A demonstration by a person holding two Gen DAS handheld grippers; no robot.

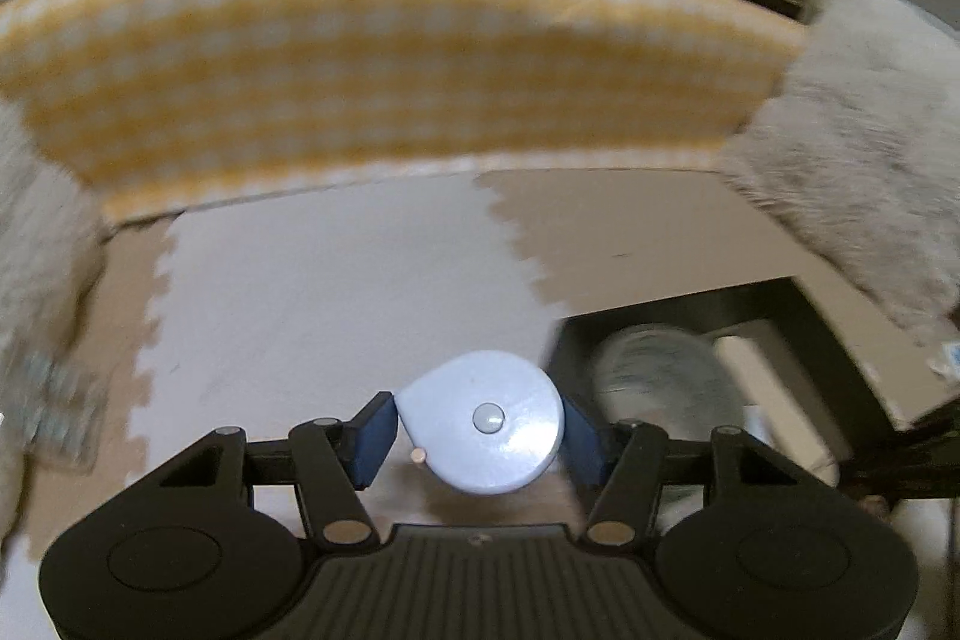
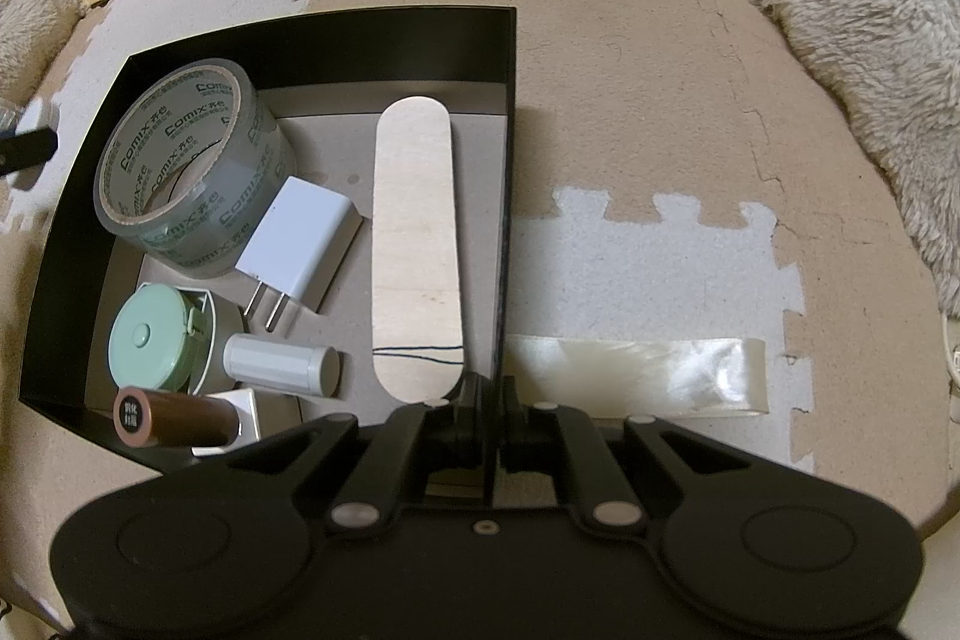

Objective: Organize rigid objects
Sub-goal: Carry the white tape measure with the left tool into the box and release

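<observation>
Between the left gripper's blue pads sits a pale blue tape measure, clamped on both sides, pads touching its rim. It's a flat teardrop-shaped disc, smooth glossy plastic, with a small round button in the centre and a tiny tan tab at its lower left edge. It is held above the white foam mat; that view is motion-blurred. A yellow gingham wall runs across the back, with fuzzy beige fabric on the right. The black box shows at right, below the gripper, contents smeared.

Right gripper: jaws clenched on the black box's thin right wall, near its front corner. Inside the box: clear tape roll printed "Comix", white charger with two prongs, long wooden stick with rounded ends, green round tape measure, white-grey cylinder, brown cylinder at the front edge. Outside, just right of the box, a clear tape strip lies flat on the mat.
</observation>
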